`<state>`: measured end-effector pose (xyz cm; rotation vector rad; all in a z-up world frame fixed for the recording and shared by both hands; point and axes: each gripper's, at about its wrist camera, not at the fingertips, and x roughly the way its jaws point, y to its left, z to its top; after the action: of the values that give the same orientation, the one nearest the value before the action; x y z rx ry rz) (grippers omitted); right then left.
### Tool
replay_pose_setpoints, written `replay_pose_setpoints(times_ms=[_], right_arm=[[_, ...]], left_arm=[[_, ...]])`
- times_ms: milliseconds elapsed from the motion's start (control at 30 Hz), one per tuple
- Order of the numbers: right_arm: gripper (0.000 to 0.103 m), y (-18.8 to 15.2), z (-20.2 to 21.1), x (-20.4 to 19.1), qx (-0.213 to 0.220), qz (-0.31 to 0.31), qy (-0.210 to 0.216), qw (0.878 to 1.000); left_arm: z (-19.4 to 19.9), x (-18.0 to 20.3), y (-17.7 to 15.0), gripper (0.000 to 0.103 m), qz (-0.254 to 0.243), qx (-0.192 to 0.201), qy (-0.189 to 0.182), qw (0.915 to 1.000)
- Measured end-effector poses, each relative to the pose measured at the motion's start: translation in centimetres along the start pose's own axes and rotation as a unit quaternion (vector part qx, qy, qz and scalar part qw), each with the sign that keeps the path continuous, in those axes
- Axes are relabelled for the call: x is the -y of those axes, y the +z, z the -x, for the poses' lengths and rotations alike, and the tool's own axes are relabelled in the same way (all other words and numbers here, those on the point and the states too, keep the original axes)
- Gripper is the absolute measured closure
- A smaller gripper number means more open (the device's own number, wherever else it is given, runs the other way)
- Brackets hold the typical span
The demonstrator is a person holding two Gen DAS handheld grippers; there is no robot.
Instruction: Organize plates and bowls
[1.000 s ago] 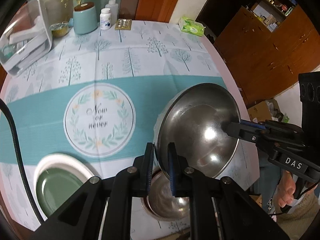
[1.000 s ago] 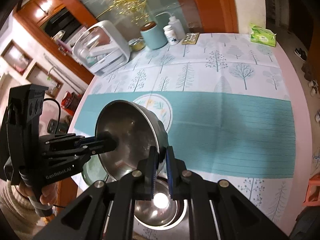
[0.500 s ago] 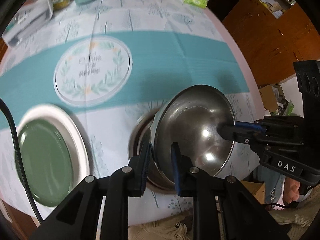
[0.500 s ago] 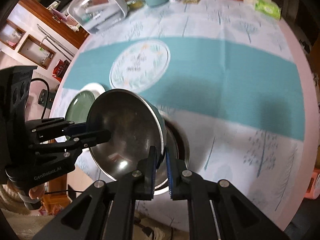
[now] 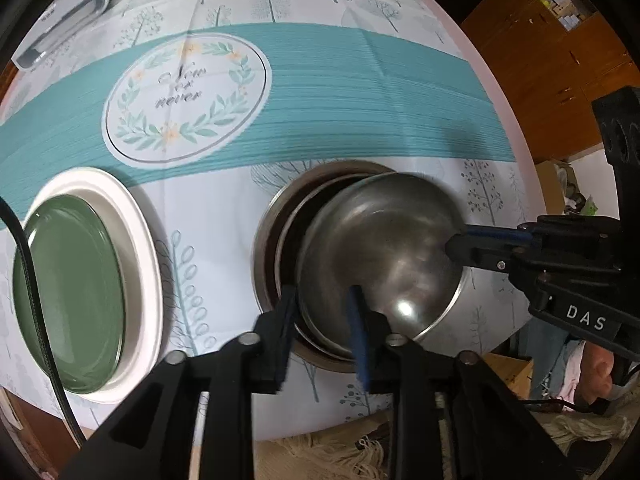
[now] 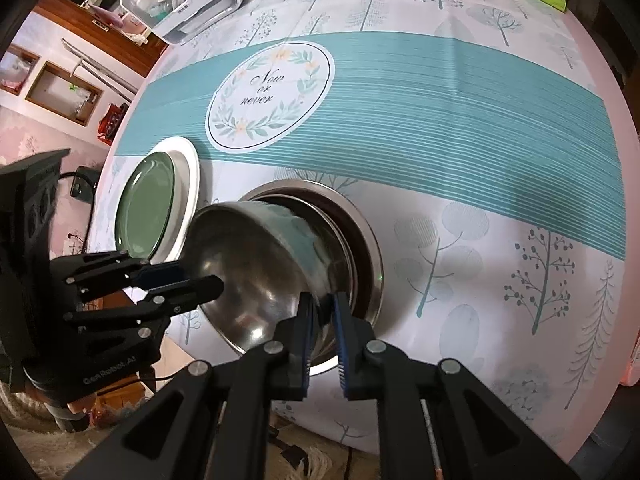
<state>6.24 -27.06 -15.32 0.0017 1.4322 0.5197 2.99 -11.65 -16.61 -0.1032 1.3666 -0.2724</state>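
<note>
So I've got the shiny round stainless steel bowl (image 5: 380,248) tipped into the stack of bigger steel bowls (image 5: 280,208) sitting near my edge of the table with the teal and white tree-print cloth (image 5: 360,92). It's not seated yet: it leans toward my left, its far side down inside the stack and its near-left rim riding high. Looks to me like the nesting step is nearly done.

I'm on it from both sides, I'd guess because a slick thin-walled bowl swings on a single rim pinch. The left gripper (image 5: 322,312) straddles the near rim, one finger outside, one inside. Its jaws look a bit wider than the wall, so I can't swear they're actually squeezing or only bracketing it. The right gripper (image 6: 322,320) is on the opposite rim, jaws close together with the wall between them, and that reads like a real clamp, though the blur there makes me hedge a bit.

Off to the left, the round green plate (image 5: 68,292) sits inside the wider white plate (image 5: 136,232), well apart from the bowls, so the plates look sorted.

Next I'd level it out, then let go.
</note>
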Motion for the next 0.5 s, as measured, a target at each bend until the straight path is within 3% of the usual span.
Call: replay_pose_setpoints(times_ms=[167, 267, 500], right_arm=[[0.074, 0.2, 0.6, 0.3, 0.011, -0.002, -0.003, 1.0], [0.073, 0.3, 1.1, 0.6, 0.019, -0.005, -0.006, 1.0], [0.073, 0.4, 1.4, 0.8, 0.026, -0.011, -0.006, 1.0]], left_arm=[[1.1, -0.1, 0.3, 0.061, -0.006, 0.021, 0.014, 0.9997], [1.6, -0.3, 0.6, 0.05, -0.003, 0.031, 0.019, 0.9993], [2.4, -0.4, 0.8, 0.044, 0.001, 0.045, 0.016, 0.9989]])
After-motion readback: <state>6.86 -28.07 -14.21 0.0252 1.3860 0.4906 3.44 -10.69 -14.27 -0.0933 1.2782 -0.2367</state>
